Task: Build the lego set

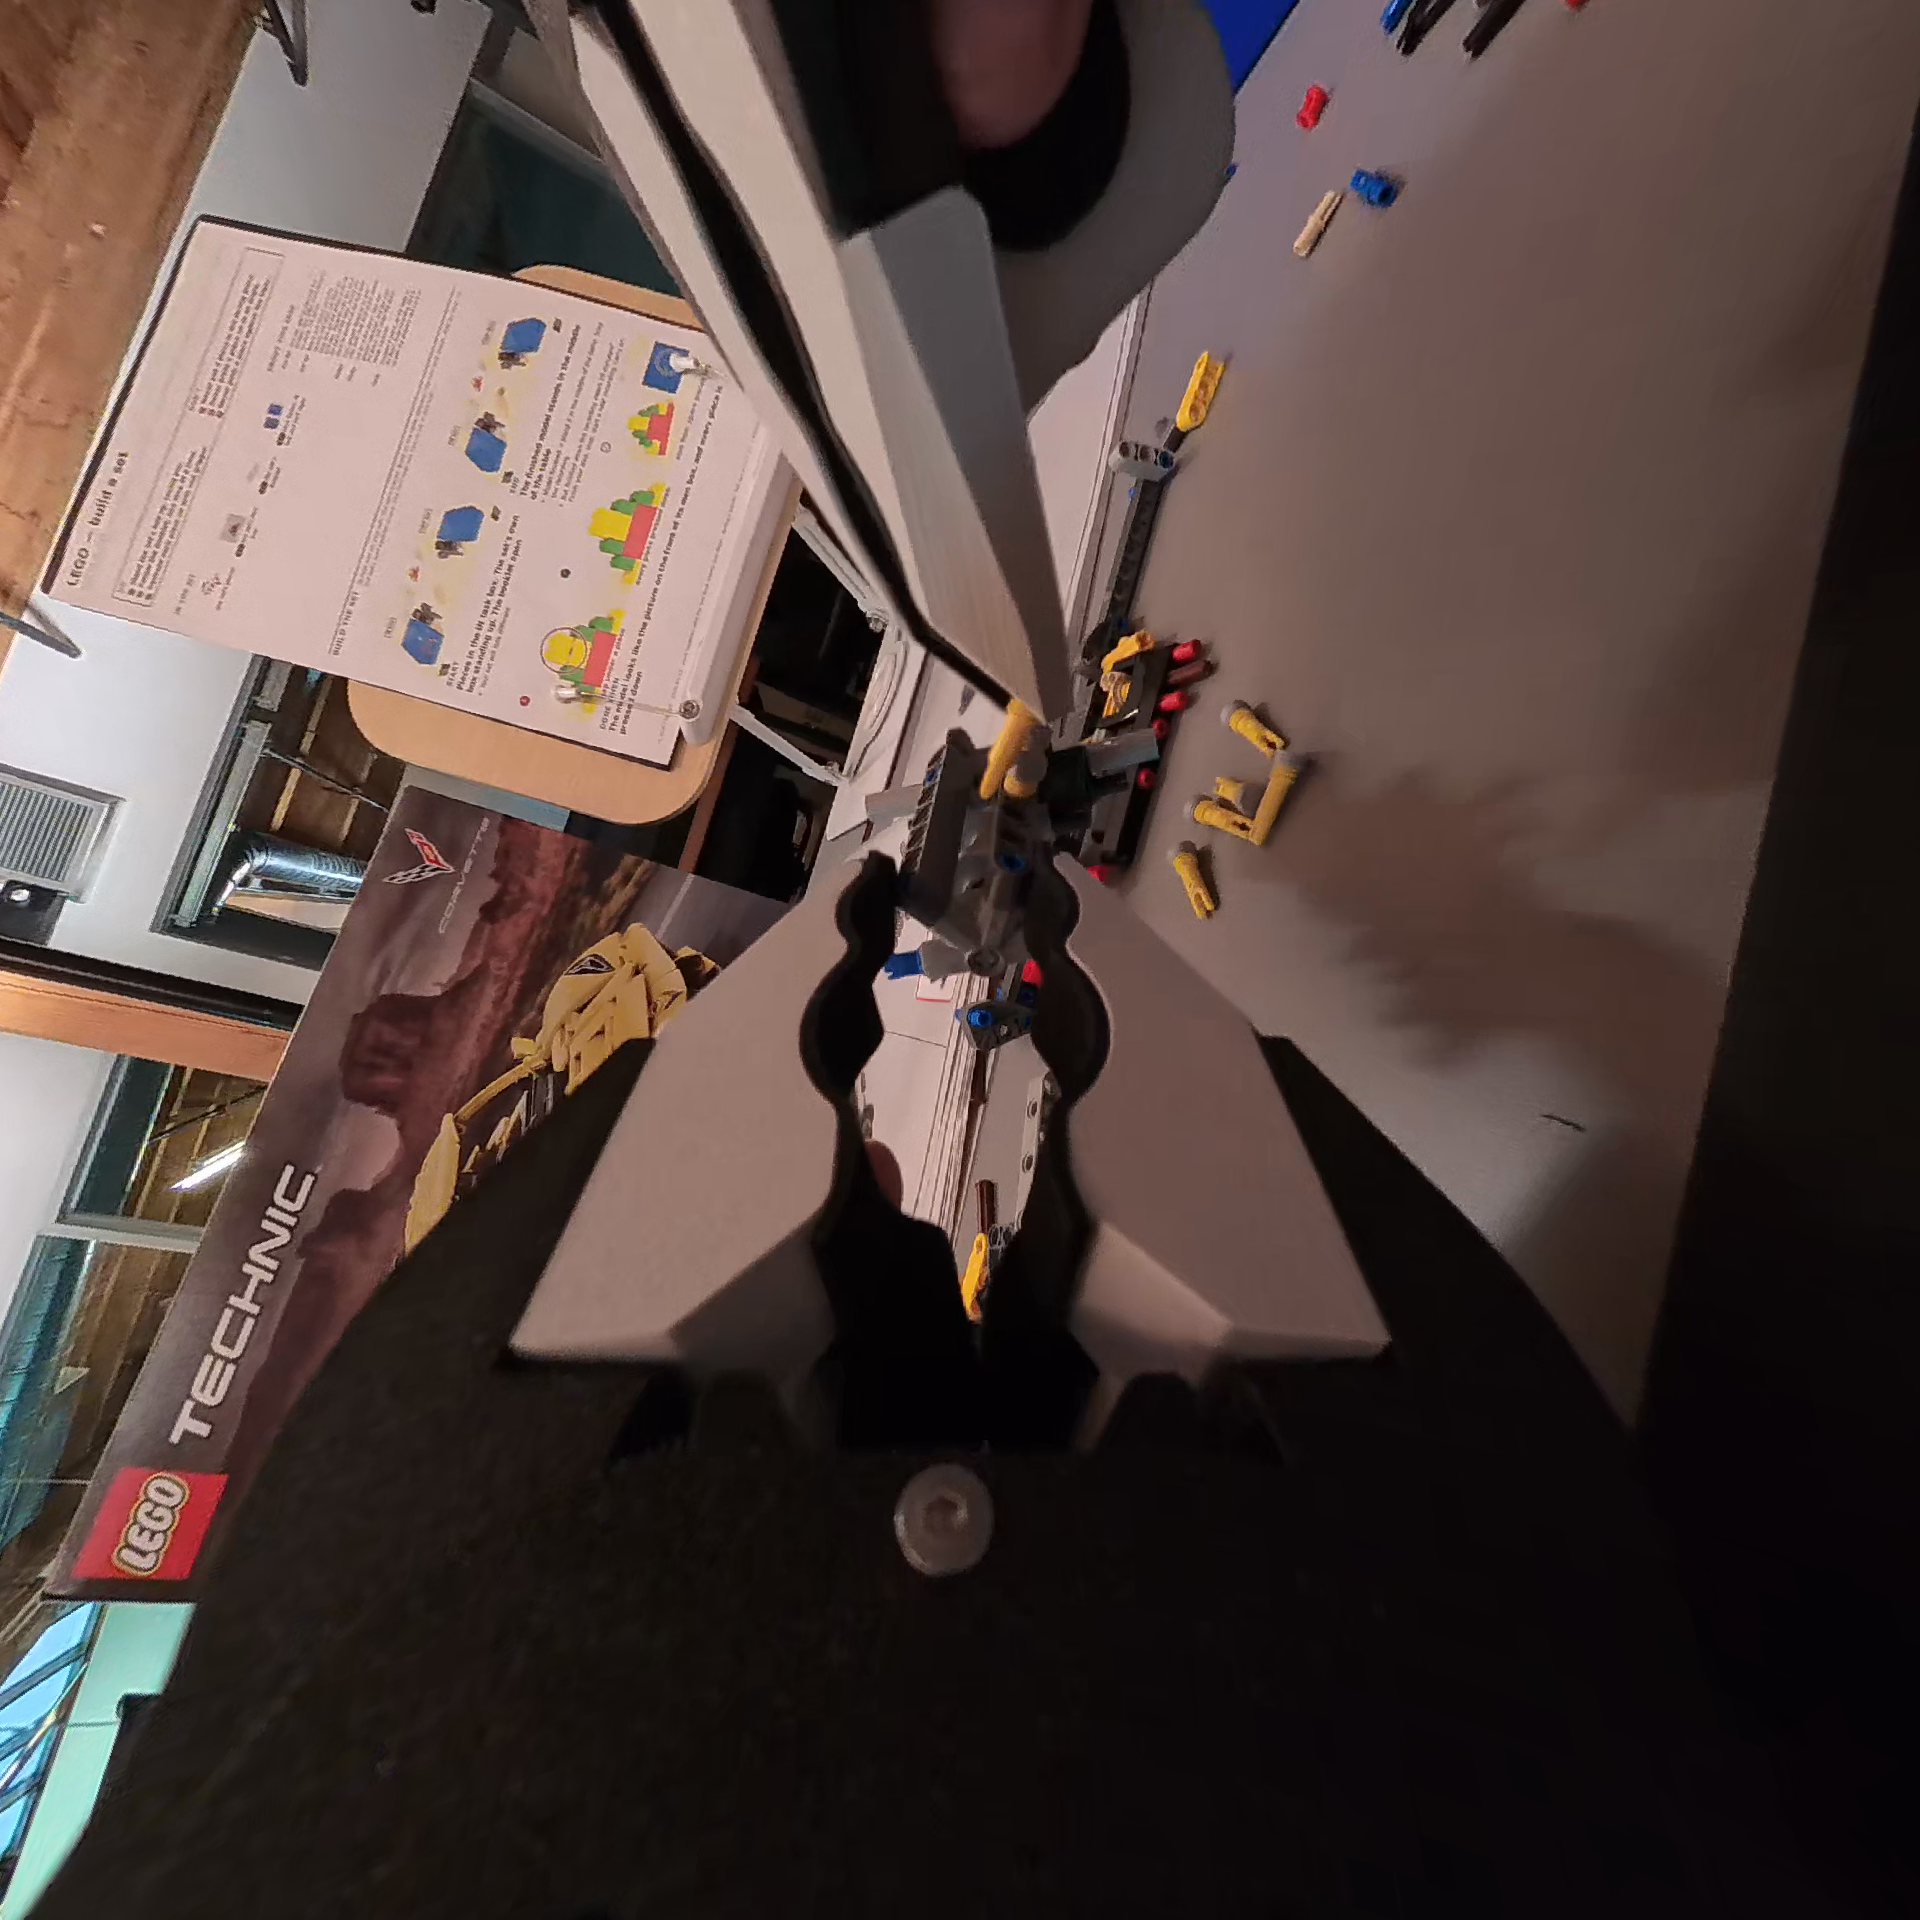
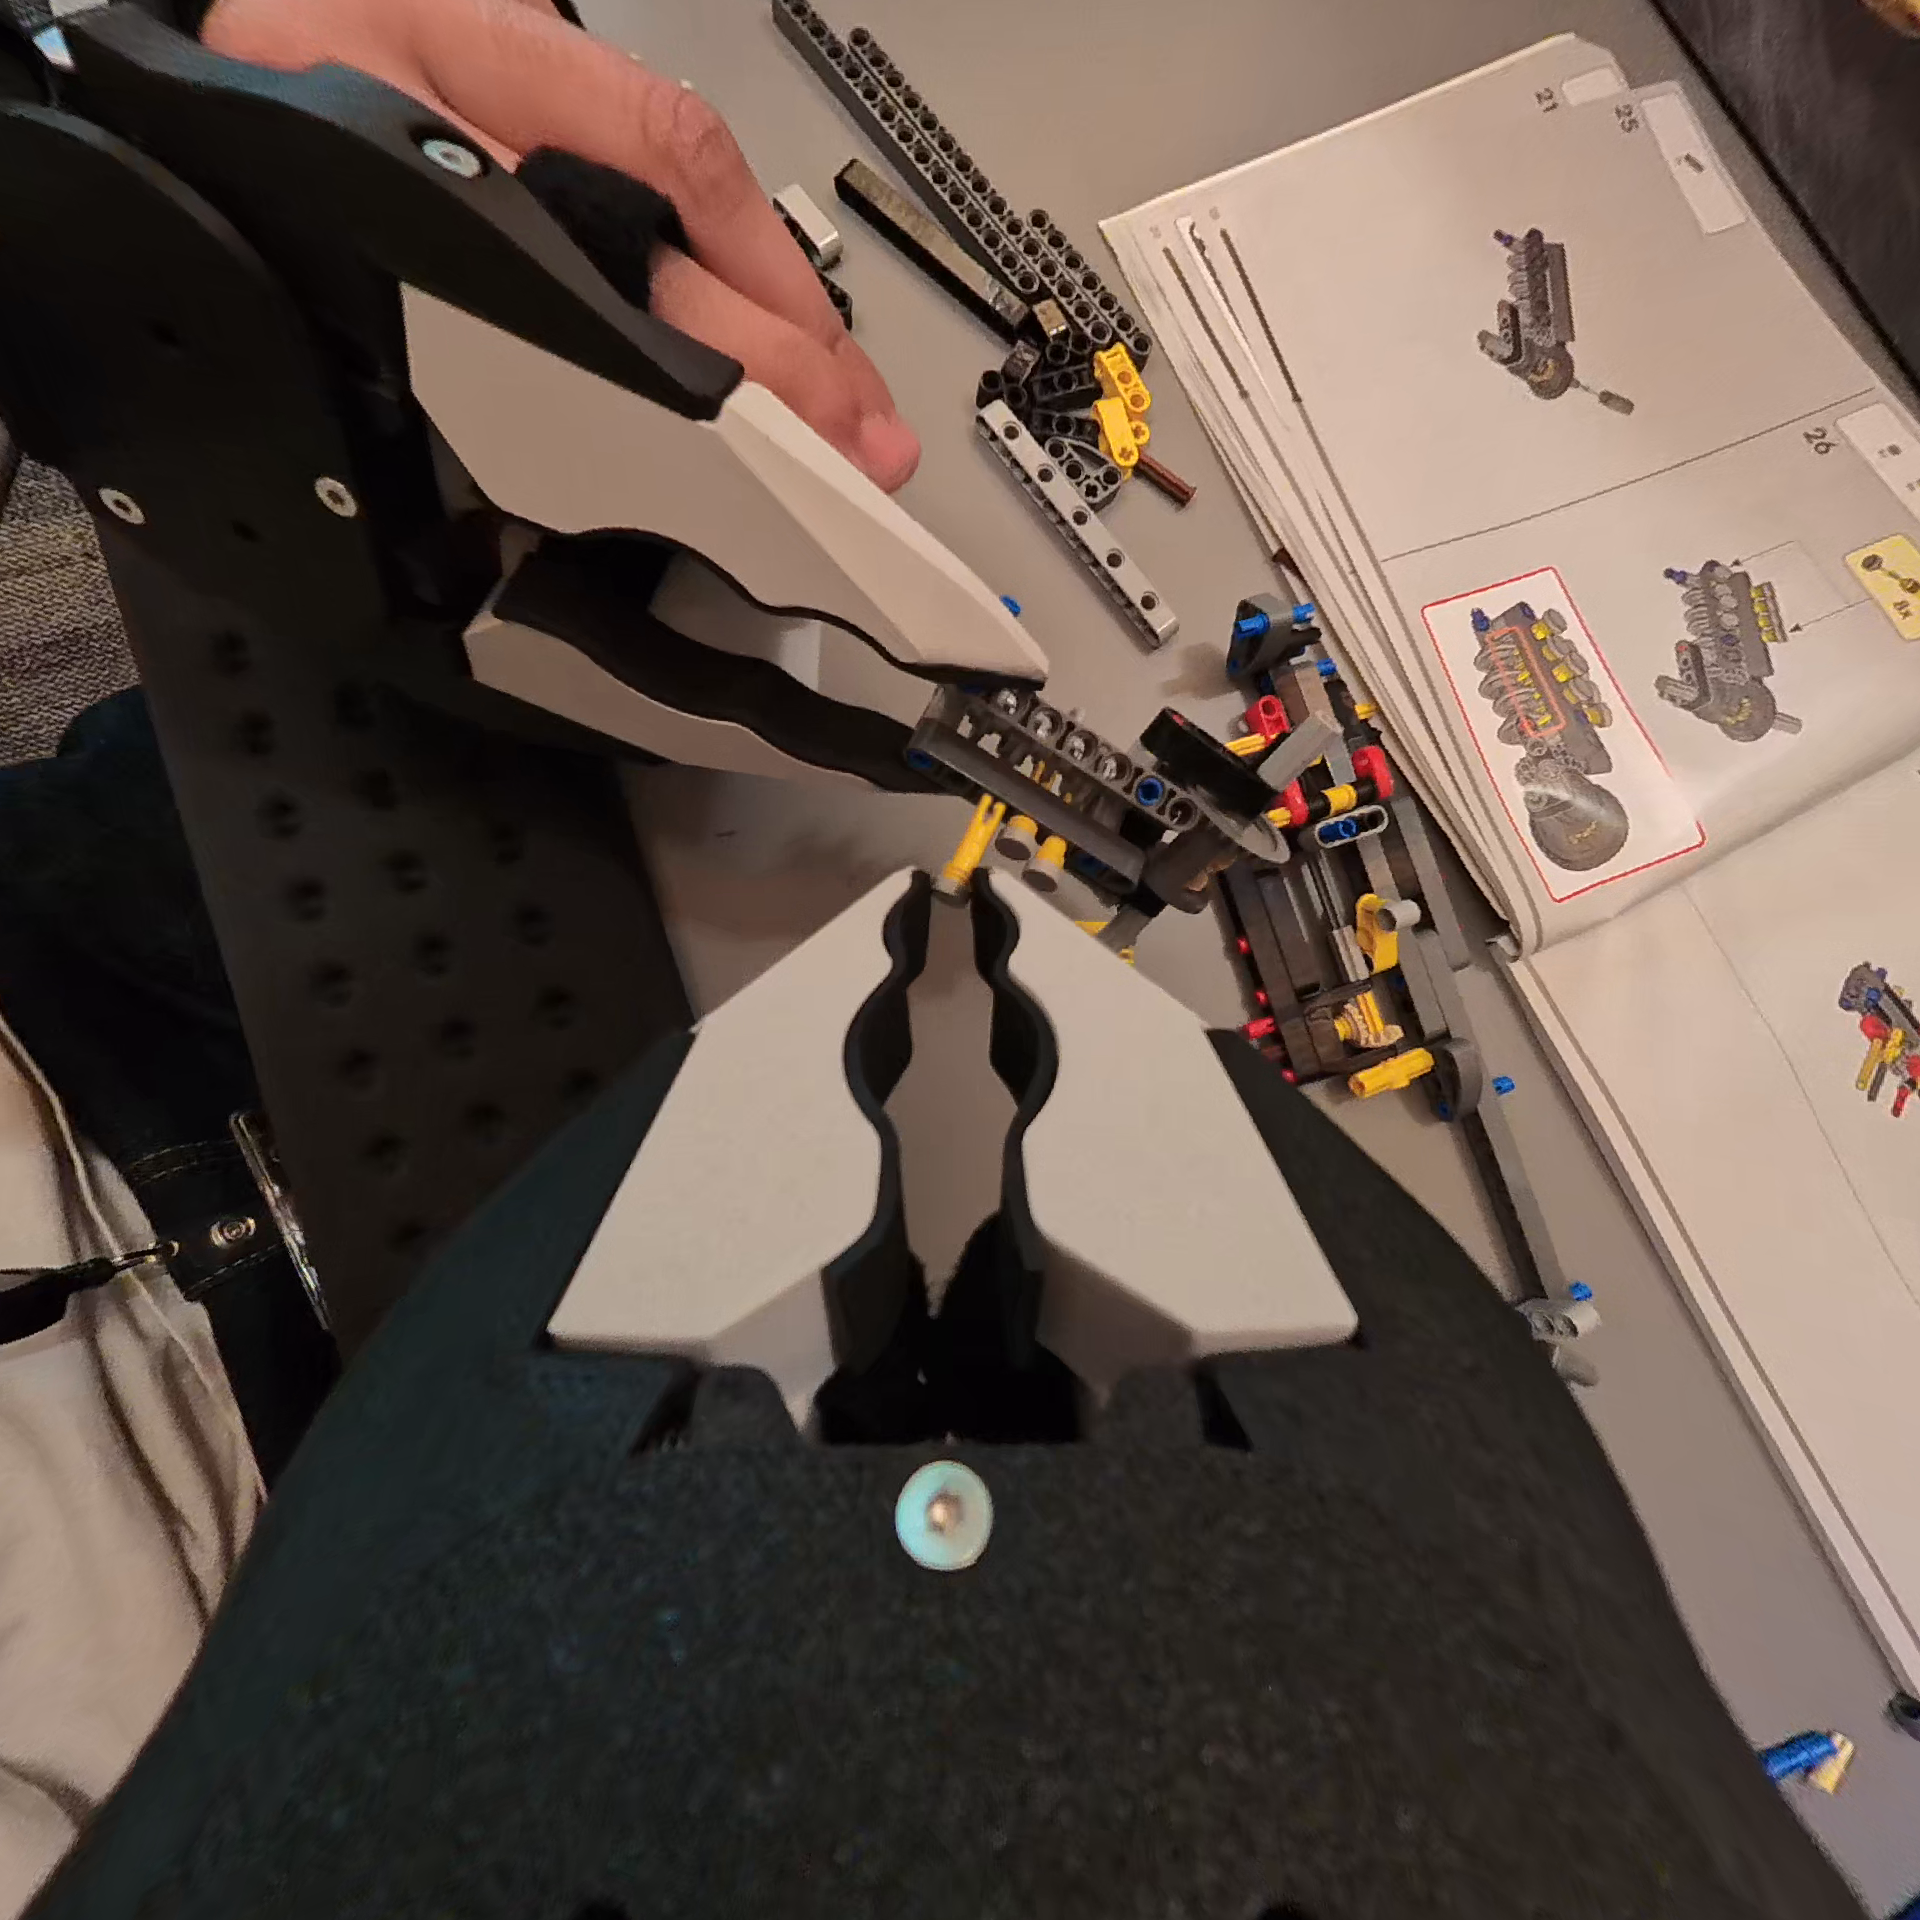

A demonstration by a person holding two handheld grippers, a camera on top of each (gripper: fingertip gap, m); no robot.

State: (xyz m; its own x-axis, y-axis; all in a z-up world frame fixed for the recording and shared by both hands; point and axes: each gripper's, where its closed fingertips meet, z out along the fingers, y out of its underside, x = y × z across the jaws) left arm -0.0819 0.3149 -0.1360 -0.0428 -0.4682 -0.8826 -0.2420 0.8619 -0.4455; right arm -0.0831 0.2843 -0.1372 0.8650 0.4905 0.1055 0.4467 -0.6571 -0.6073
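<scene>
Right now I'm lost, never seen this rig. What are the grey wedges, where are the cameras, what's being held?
No robot here: a person holds a two-finger claw in each hand, with a camera on each looking along its fingers. The left wrist view shows the left claw shut on a grey engine block. The right wrist view shows the right claw pinching a small yellow piston at that block's underside. On the grey table lie a partly built chassis, loose black beams, yellow connectors and an open instruction booklet.
</scene>
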